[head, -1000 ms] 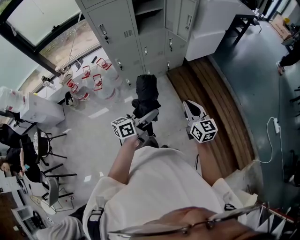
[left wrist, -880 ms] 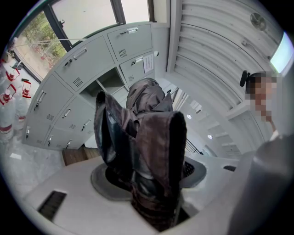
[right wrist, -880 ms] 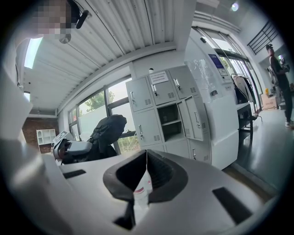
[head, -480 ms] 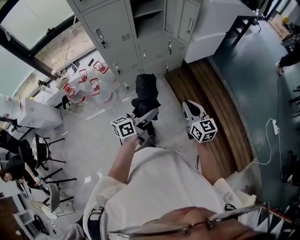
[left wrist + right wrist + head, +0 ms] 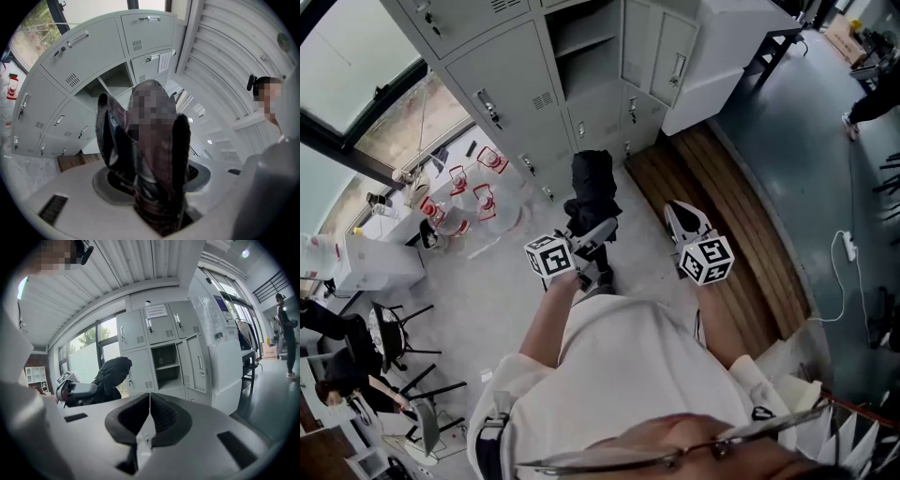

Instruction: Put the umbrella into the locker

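Observation:
A black folded umbrella (image 5: 592, 183) sticks out ahead of my left gripper (image 5: 589, 225), which is shut on its lower part. In the left gripper view the umbrella (image 5: 147, 140) fills the space between the two dark fingers (image 5: 180, 140) and points at the grey lockers (image 5: 70, 70). One locker compartment (image 5: 586, 37) stands open with a shelf inside; it also shows as the open compartment (image 5: 165, 364) in the right gripper view. My right gripper (image 5: 678, 211) is held beside the left one, to its right. The right gripper (image 5: 149, 399) is shut with nothing in it.
A tall white cabinet (image 5: 722, 56) stands right of the lockers, with a black-legged table (image 5: 783, 47) behind. A wooden floor strip (image 5: 722, 197) runs in front. Red-and-white items (image 5: 478, 178) sit at the left by the window. A person (image 5: 286, 333) stands far right.
The lockers have come nearer and lower in the head view. Both grippers have kept their hold and spacing, with the umbrella still in the left one.

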